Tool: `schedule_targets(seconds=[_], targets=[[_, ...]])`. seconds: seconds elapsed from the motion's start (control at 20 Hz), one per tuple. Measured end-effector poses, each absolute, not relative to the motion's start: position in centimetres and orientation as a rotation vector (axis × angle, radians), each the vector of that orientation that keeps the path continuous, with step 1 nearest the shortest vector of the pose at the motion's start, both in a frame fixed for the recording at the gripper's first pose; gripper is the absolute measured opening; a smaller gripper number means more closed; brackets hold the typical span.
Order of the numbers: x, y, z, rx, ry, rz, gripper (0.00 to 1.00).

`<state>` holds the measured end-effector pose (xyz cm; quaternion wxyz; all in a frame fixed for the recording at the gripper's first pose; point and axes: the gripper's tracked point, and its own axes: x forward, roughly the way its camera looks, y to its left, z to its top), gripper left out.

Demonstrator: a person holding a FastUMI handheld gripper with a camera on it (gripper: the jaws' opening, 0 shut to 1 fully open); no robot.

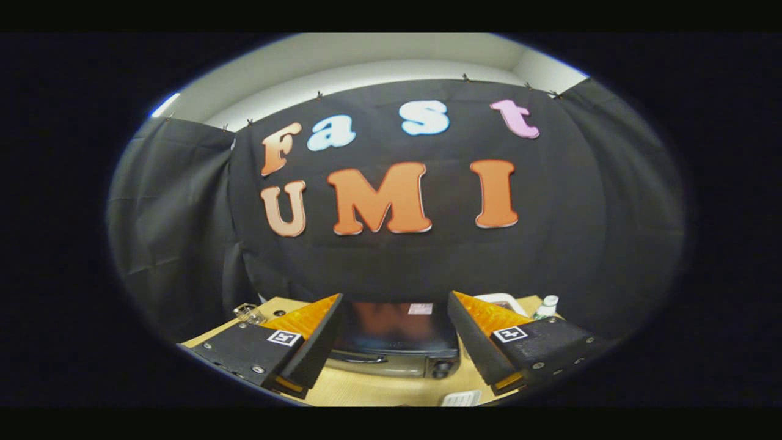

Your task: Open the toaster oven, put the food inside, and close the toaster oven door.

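The gripper (394,333) sits at the bottom centre of the frame with its two fingers spread wide apart and nothing held between them; the left finger (308,342) slants in from the lower left and the right finger (482,342) from the lower right, each carrying a small square marker on its upper face. In the gap between the fingers, low in the frame and just beyond their tips, stands the toaster oven (397,342), seen from above and in front: its dark glossy top reflects the wall behind it, a small pale sticker (420,308) lies on that top, its door appears closed with a handle bar (360,359) running along the front, and a knob (443,368) shows at its lower right. The oven rests on a light wooden table (366,388). Behind the right finger, at lower right, a white tray-like object (504,300) peeks out, and beside it stands a small bottle (547,305) with a white cap. At lower left, behind the left finger, a small clear object (249,313) lies near the table's edge. A pale ribbed item (461,398) sits at the very bottom of the frame. Black cloth (183,244) fills the middle and upper frame.
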<state>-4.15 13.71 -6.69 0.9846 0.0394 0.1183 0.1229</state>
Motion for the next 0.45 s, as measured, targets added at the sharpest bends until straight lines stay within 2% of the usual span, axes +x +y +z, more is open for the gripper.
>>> schedule_targets(seconds=[0.45], targets=[[-2.3,8.0,4.2,0.005,-0.033,0.176,0.98]])
